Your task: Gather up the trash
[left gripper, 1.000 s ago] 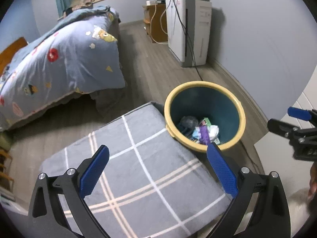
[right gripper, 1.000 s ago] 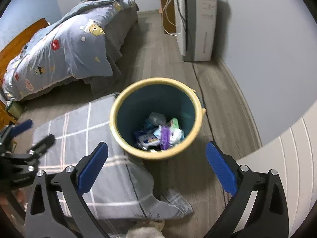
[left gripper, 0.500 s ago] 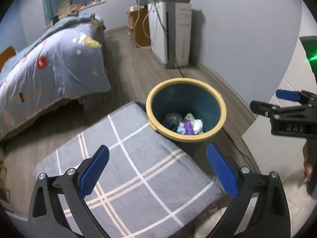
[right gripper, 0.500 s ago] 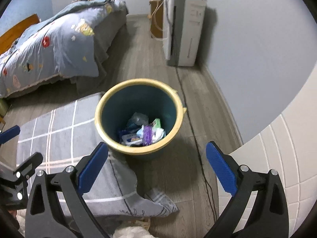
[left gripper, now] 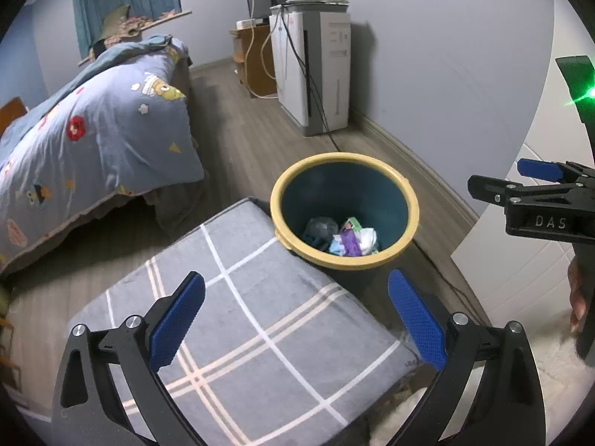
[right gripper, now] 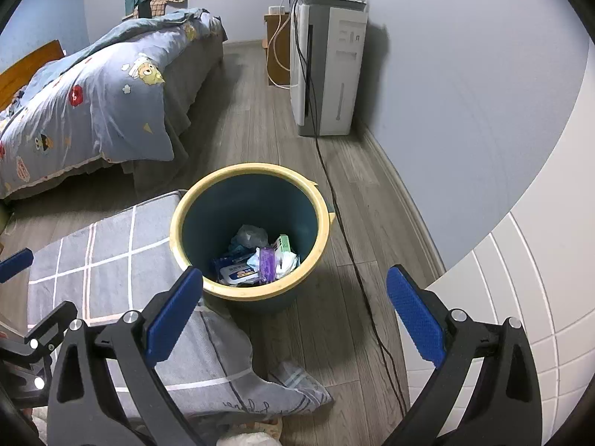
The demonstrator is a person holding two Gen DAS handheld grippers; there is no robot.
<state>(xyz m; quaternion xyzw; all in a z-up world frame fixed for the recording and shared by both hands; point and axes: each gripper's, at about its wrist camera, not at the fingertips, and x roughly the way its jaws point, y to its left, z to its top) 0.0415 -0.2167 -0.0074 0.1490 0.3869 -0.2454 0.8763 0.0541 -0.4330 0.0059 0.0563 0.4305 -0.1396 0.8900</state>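
Observation:
A teal bin with a yellow rim (left gripper: pixel 390 182) (right gripper: pixel 323 200) stands on the wood floor beside a grey checked cushion (left gripper: pixel 241 319) (right gripper: pixel 111 252). Inside lies trash (left gripper: pixel 344 238) (right gripper: pixel 260 256): a purple wrapper, a blue wipes pack, white tissue, a green packet and a grey crumpled bag. My left gripper (left gripper: pixel 297 316) hovers open above the cushion, holding nothing. My right gripper (right gripper: pixel 293 316) hangs open over the bin's near side, also holding nothing. The right gripper also shows from the side at the right edge of the left wrist view.
A bed with a blue patterned quilt (left gripper: pixel 93 137) (right gripper: pixel 85 111) fills the left. A white tower appliance (left gripper: pixel 316 70) (right gripper: pixel 327 63) stands against the grey wall; its black cable (right gripper: pixel 346 230) runs along the floor past the bin. A white panelled surface (right gripper: pixel 520 278) is at right.
Both grippers have pulled back and risen, so the bin looks smaller and further off in each view. Their jaws stayed open, and the trash in the bin has not moved.

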